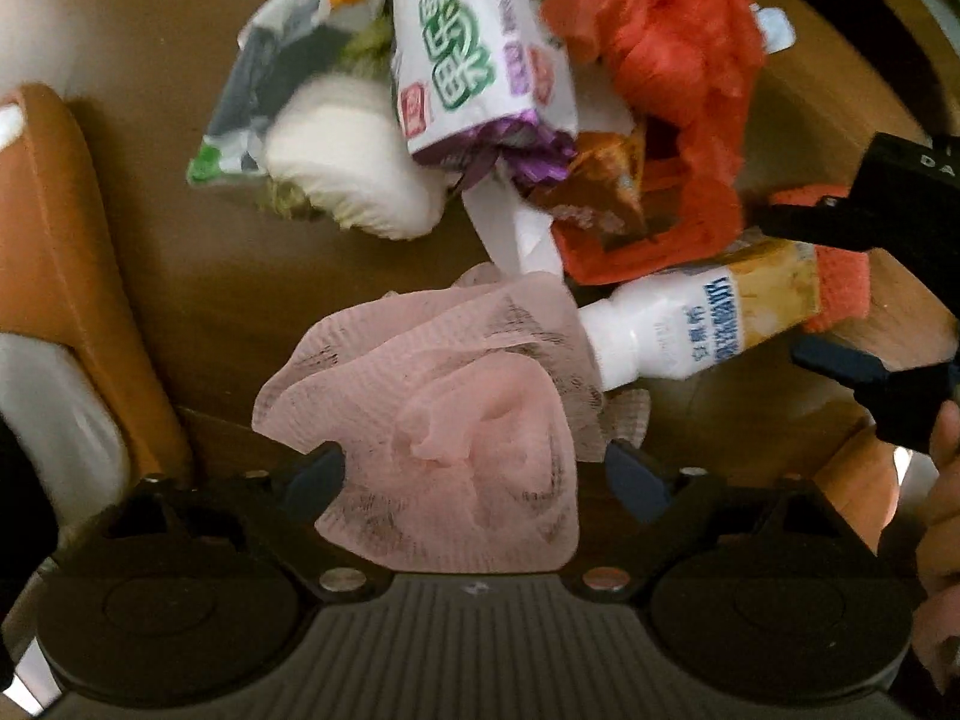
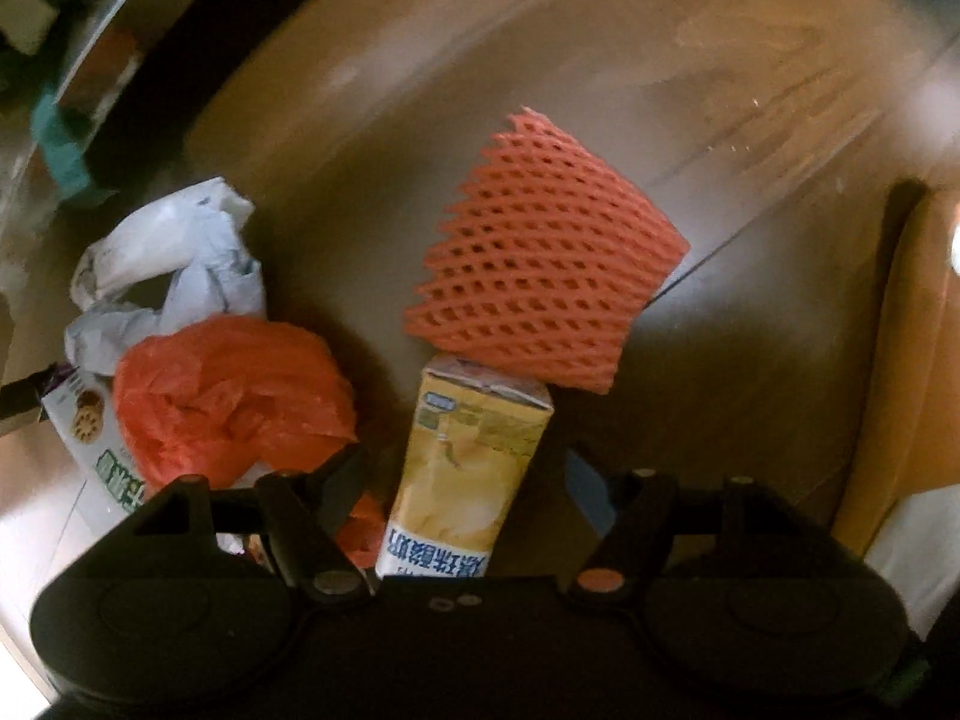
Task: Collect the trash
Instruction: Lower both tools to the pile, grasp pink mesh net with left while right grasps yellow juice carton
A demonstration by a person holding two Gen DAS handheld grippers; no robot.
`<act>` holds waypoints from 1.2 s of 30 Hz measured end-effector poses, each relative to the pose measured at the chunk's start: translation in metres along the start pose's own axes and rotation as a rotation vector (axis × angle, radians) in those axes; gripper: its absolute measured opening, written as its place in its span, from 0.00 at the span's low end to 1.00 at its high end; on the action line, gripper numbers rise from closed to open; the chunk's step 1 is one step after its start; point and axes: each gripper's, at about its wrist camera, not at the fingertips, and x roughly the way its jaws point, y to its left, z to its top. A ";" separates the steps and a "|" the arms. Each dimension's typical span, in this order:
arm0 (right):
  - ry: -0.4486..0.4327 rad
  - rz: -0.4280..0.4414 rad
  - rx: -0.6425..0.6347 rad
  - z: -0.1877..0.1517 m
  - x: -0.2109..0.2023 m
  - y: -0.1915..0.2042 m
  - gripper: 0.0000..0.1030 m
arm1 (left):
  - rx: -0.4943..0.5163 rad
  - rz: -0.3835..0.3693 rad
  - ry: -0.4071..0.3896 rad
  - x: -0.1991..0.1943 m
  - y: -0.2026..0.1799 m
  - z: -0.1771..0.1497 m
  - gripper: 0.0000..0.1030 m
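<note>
Left gripper (image 1: pixel 474 468): fingers spread wide, a crumpled pink tissue (image 1: pixel 432 414) lying between them; the tips sit at its edges, and no squeeze is evident. Right gripper (image 2: pixel 465 480): fingers likewise apart, straddling a yellow carton (image 2: pixel 474 468) with a gap on either side. Neither item appears gripped yet.

Step in hand, by my judgement: the pick-up of both pieces at once. Next move calls for closing on each, gently on the tissue, squarely across the carton's flat sides.

Beyond: an orange foam net (image 2: pixel 540 276) touches the carton's far end; an orange bag (image 2: pixel 234 396), a white bag (image 2: pixel 174 252) and a biscuit pack (image 1: pixel 474 54) lie heaped near.

Surface: a brown, glossy worktop (image 2: pixel 600 90), streaked. An orange chair (image 1: pixel 66 252) stands at its edge. Room otherwise dim and blurred.
</note>
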 end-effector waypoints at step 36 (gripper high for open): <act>-0.119 -0.044 -0.295 -0.045 -0.152 0.008 0.40 | 0.209 -0.058 -0.010 -0.096 -0.027 -0.024 0.16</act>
